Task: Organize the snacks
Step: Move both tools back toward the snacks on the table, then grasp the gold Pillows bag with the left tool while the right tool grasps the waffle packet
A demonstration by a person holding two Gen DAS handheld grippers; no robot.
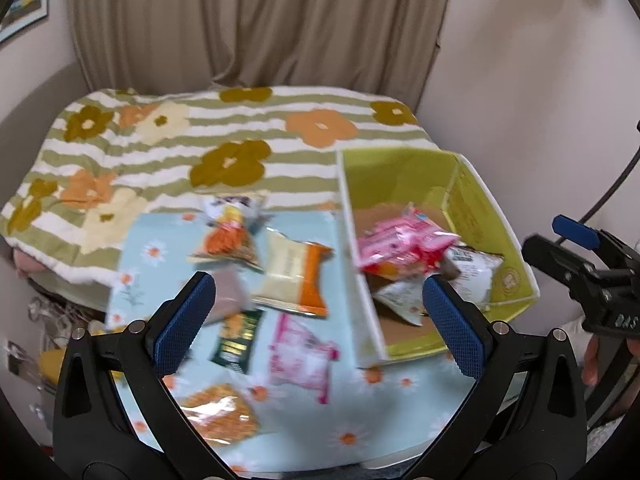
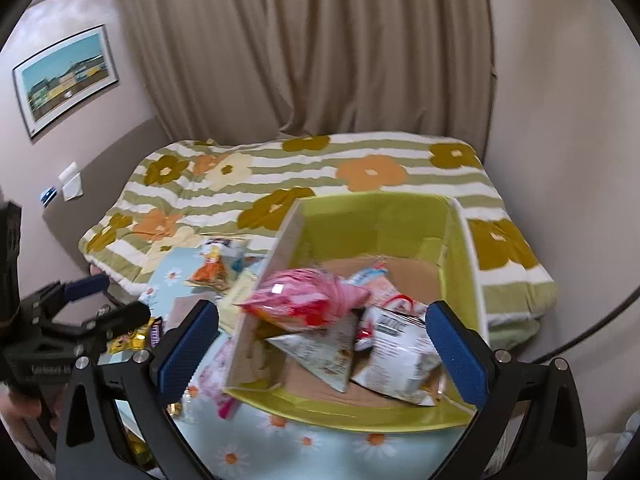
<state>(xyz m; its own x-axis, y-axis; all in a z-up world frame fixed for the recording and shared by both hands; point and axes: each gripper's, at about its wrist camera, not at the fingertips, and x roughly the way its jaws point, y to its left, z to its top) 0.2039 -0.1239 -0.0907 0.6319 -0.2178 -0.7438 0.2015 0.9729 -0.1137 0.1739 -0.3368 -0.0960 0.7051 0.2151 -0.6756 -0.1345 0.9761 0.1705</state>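
A yellow-green box [image 1: 490, 216] [image 2: 360, 414] stands on a light blue daisy cloth [image 1: 360, 420] and holds a pink packet [image 1: 400, 242] [image 2: 312, 296] and white packets [image 2: 400, 354]. Several loose snack packets lie left of the box: an orange and cream one [image 1: 294, 276], a pink one [image 1: 300, 356], a dark green one [image 1: 236, 336], an orange one [image 1: 220, 412]. My left gripper [image 1: 318, 312] is open and empty above the loose packets. My right gripper [image 2: 322, 342] is open and empty over the box; it also shows in the left wrist view [image 1: 560, 240].
A bed with a green striped flower blanket [image 1: 224, 148] [image 2: 360, 172] lies behind the cloth. Beige curtains [image 2: 312, 48] hang at the back. A framed picture [image 2: 66, 78] hangs on the left wall. Yellow candy wrappers [image 2: 132, 338] lie at the left.
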